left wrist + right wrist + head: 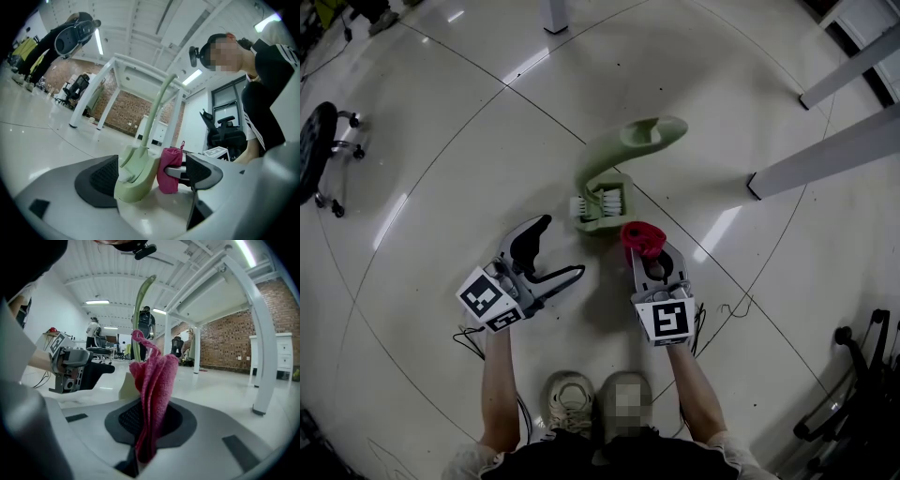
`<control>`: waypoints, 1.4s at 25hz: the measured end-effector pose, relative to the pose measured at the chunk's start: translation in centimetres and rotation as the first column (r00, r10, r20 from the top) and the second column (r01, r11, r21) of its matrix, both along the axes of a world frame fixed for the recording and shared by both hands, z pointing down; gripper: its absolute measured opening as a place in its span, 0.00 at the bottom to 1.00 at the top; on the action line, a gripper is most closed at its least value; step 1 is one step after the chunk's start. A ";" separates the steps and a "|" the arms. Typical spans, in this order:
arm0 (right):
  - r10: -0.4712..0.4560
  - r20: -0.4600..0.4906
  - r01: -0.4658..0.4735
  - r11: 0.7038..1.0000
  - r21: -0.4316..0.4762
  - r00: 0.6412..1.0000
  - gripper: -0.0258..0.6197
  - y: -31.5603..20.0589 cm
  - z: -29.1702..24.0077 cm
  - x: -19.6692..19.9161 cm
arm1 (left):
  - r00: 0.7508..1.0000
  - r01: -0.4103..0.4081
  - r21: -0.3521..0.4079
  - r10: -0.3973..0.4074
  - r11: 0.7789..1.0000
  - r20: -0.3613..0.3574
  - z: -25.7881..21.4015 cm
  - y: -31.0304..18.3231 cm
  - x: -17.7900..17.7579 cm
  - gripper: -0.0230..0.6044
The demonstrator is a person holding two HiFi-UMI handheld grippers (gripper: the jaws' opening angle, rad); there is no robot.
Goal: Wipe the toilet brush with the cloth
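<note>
A pale green toilet brush point(602, 202) lies on the floor point(441, 141), with the right gripper point(654, 265) just beside its head, fingers clamped on a red cloth point(641, 240). The left gripper point(549, 257) sits nearby, fingers apart and empty. Wiping looks about to start, so the next move likely calls for steadying the brush and pressing the cloth onto it.

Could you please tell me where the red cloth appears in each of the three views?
Head view: red cloth, centre, at the right gripper tips.
Left gripper view: cloth low, right of centre.
Right gripper view: cloth centre, pinched between the jaws.
Shared landmark: the green toilet brush, by the cloth in all three.
</note>
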State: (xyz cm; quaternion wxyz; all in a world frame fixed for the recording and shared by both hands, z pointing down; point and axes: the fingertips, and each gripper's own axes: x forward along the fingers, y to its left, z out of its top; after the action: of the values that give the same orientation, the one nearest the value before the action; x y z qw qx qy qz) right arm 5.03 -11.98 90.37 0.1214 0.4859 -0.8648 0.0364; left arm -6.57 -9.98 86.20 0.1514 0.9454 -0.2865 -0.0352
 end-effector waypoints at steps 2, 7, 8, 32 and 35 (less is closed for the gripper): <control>0.039 0.008 -0.039 0.999 -0.005 0.999 0.09 -0.4 0.1 1.3 | 1.000 -0.004 0.003 0.004 1.000 -0.004 -0.1 -0.1 0.2 0.72; 0.101 0.040 -0.101 0.995 0.011 0.994 0.09 -1.0 -1.0 4.1 | 0.998 -0.018 0.027 0.020 0.999 -0.067 -2.1 0.0 0.8 0.72; 0.109 0.054 -0.110 0.994 0.016 0.993 0.09 -1.1 -1.4 4.6 | 0.995 -0.017 0.043 0.021 0.999 -0.097 -3.1 -0.1 0.8 0.72; 0.001 0.144 -0.029 0.981 0.191 0.990 0.09 2.0 -11.9 5.6 | 0.909 -0.414 0.288 0.374 0.864 0.184 -27.2 -3.6 7.4 0.23; -0.006 0.167 -0.030 0.977 0.211 0.986 0.09 1.9 -13.0 5.5 | 0.914 -0.401 0.288 0.358 0.870 0.190 -27.3 -3.8 7.4 0.23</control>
State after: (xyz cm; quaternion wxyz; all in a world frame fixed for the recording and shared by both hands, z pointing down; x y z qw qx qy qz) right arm 10.57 -10.05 77.40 -0.0043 0.4966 -0.8678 -0.0150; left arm 0.78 -13.78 58.89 -0.0197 0.9953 -0.0945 0.0109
